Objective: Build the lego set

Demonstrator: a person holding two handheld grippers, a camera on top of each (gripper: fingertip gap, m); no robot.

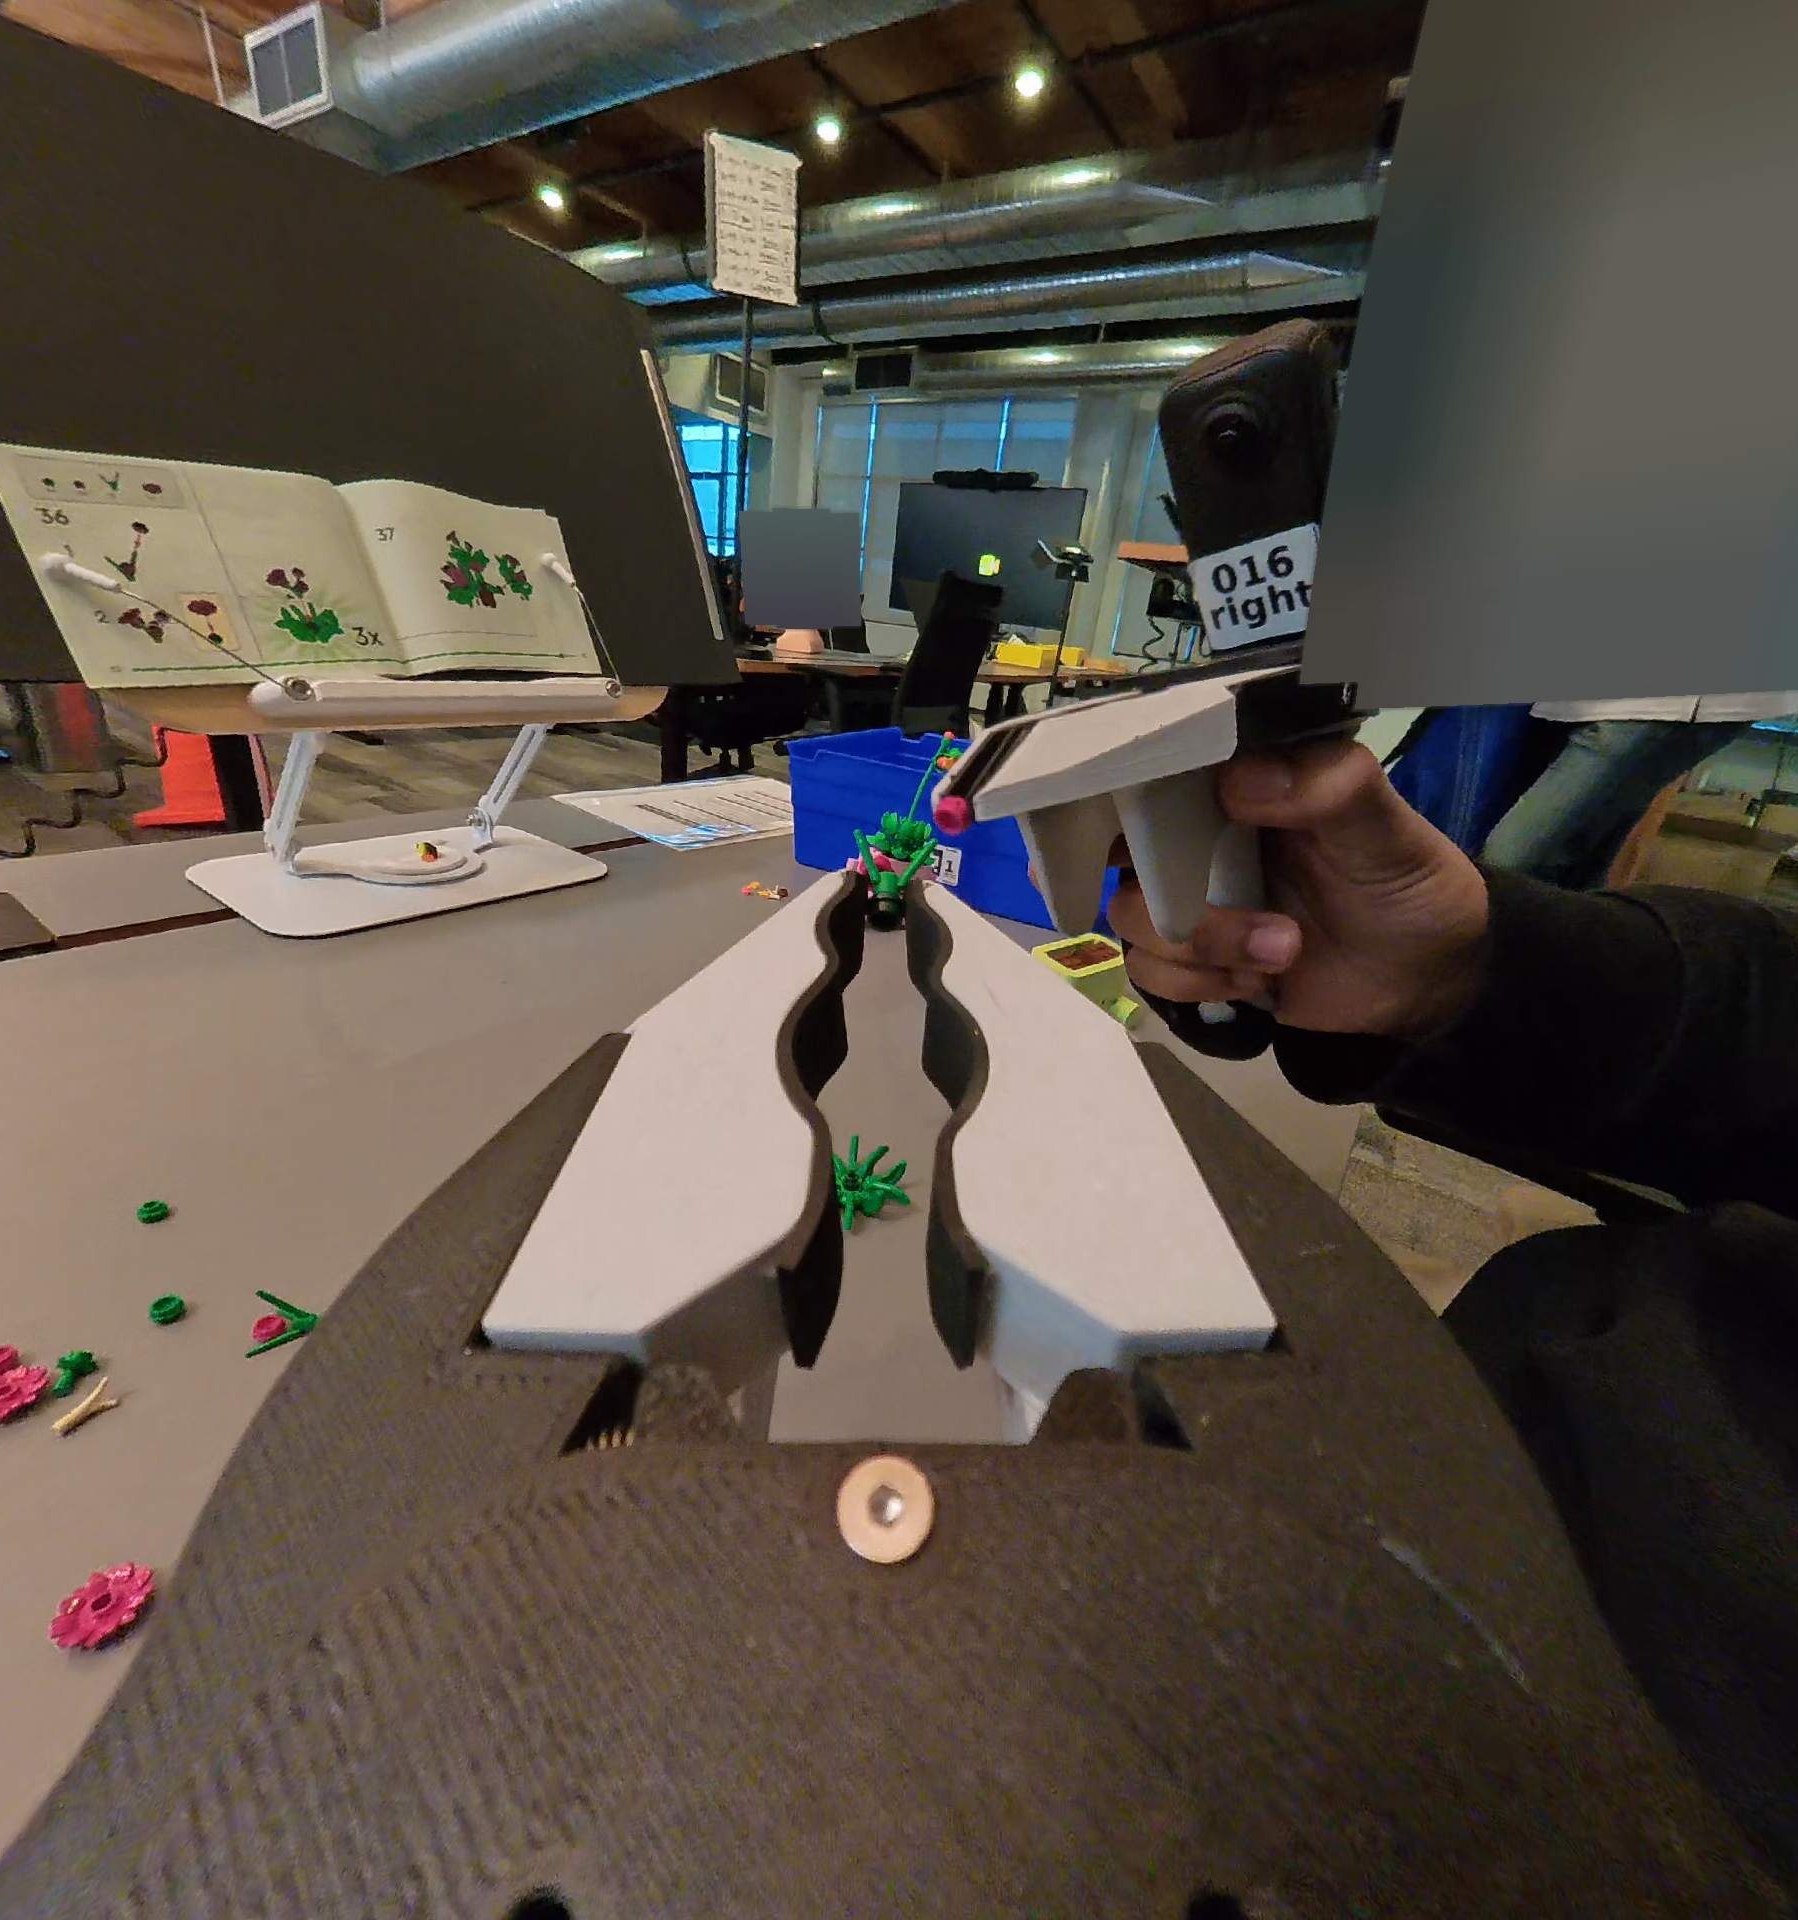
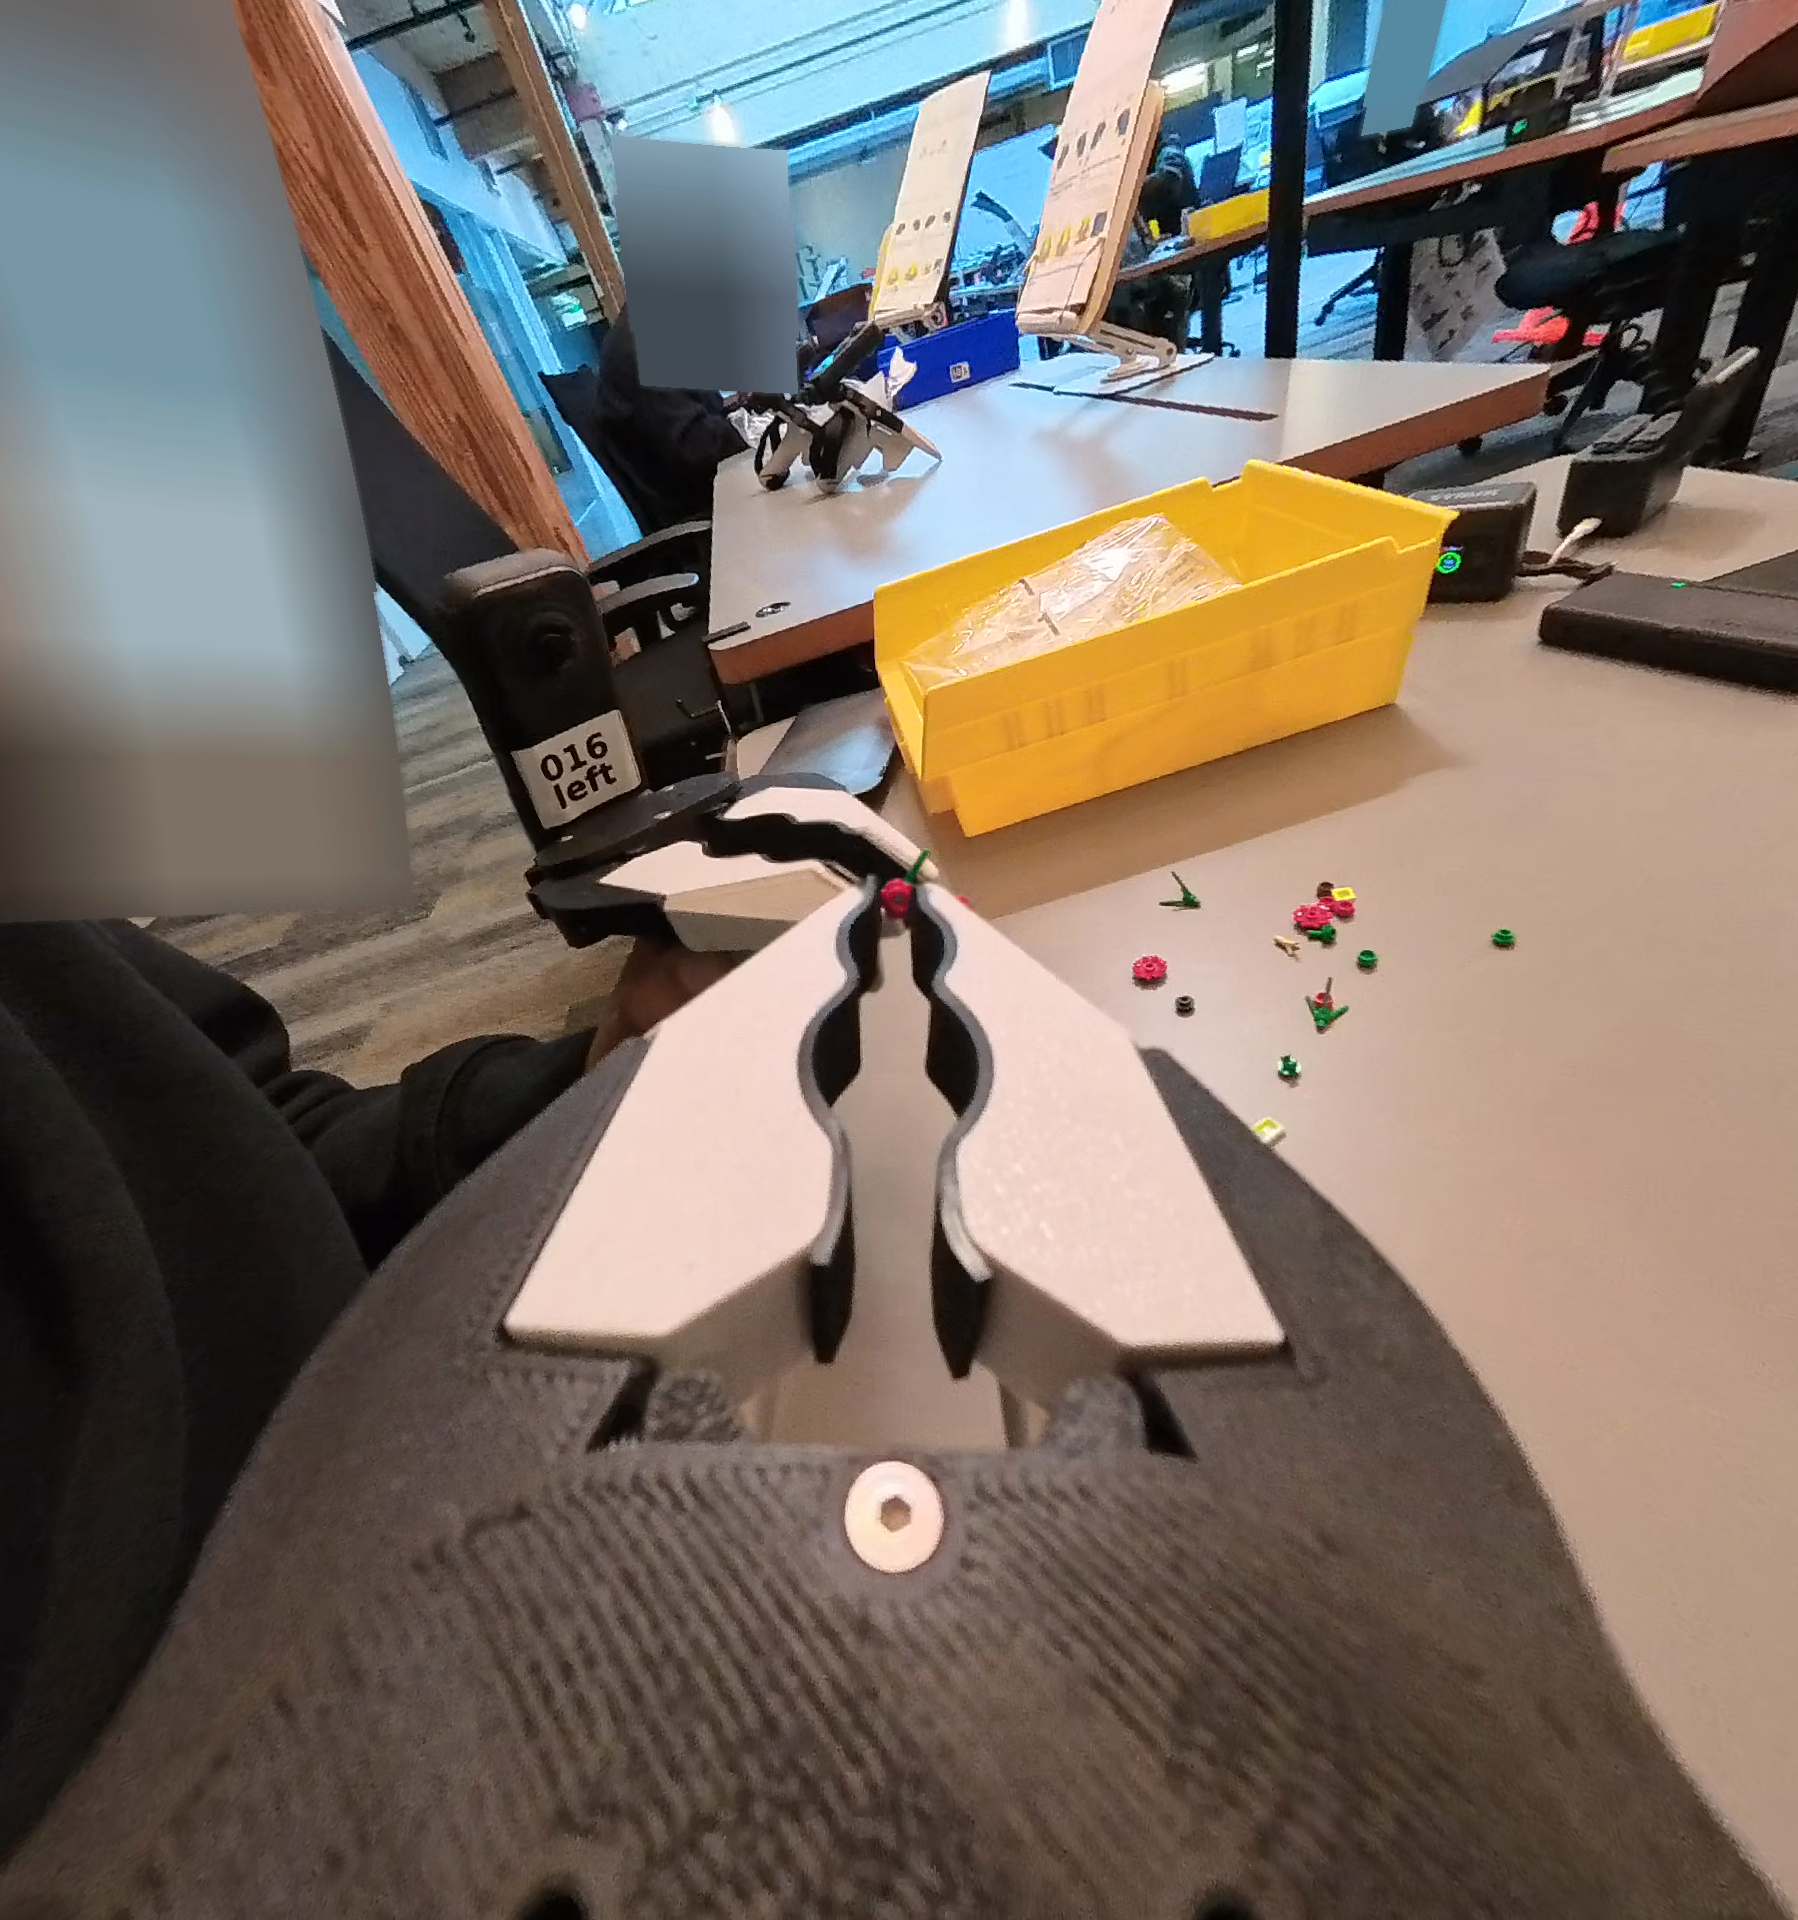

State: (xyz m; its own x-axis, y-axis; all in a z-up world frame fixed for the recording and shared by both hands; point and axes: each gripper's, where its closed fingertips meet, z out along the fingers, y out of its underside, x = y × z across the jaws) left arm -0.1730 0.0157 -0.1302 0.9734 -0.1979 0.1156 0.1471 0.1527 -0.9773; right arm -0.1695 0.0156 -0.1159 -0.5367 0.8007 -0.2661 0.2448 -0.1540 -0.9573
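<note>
Your left gripper (image 1: 882, 896) jaws pinch the green flower stem (image 1: 895, 844); your right gripper (image 2: 896, 902) jaws clamp a magenta bud (image 2: 896, 898). Loose blossoms (image 1: 102, 1605) lower left remain unattached.

Each camera sits just behind its own gripper, looking forward along the fingers, low over the grey table (image 1: 251, 1091). The left wrist view faces the instruction book (image 1: 292, 566) at upper left; the right wrist view faces a yellow bin (image 2: 1165, 665). Both close views share the meeting fingertips and each shows the other gripper.
</note>
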